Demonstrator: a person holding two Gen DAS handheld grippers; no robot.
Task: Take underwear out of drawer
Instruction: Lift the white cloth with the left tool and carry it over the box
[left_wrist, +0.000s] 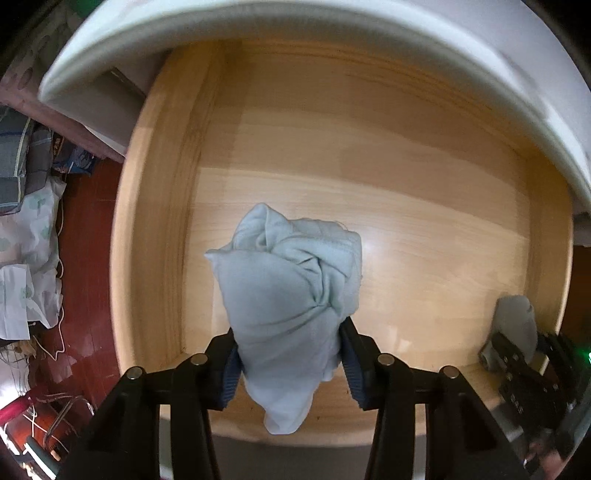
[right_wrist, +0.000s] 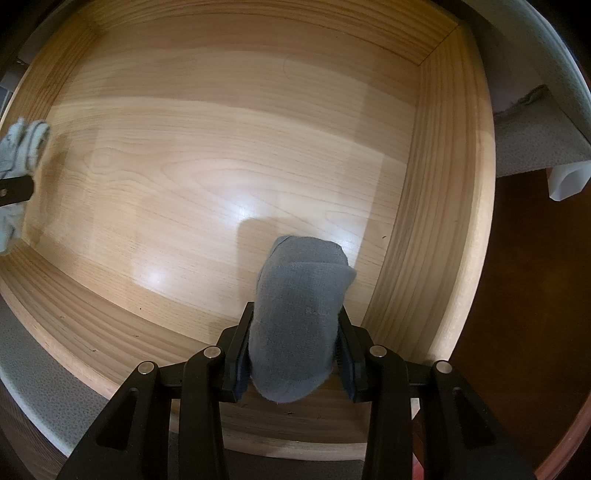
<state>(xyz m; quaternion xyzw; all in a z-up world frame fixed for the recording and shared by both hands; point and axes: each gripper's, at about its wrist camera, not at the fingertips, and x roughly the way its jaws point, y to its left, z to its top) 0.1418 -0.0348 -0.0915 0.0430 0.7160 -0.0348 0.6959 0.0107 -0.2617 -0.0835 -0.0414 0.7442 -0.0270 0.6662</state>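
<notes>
Left gripper (left_wrist: 290, 354) had its jaws clamped on a pale blue bundle of underwear (left_wrist: 291, 288), held above the wooden drawer (left_wrist: 369, 166) floor. Right gripper (right_wrist: 295, 354) jaws gripped a grey rolled garment (right_wrist: 295, 317) over the same drawer's otherwise bare bottom.

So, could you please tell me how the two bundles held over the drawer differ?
The left tongs hold a pale blue bundle, bigger and twisted into folds. The right tongs hold a dark grey bundle, smaller, smoother and knitted. Both hang clamped above the wooden drawer.
</notes>
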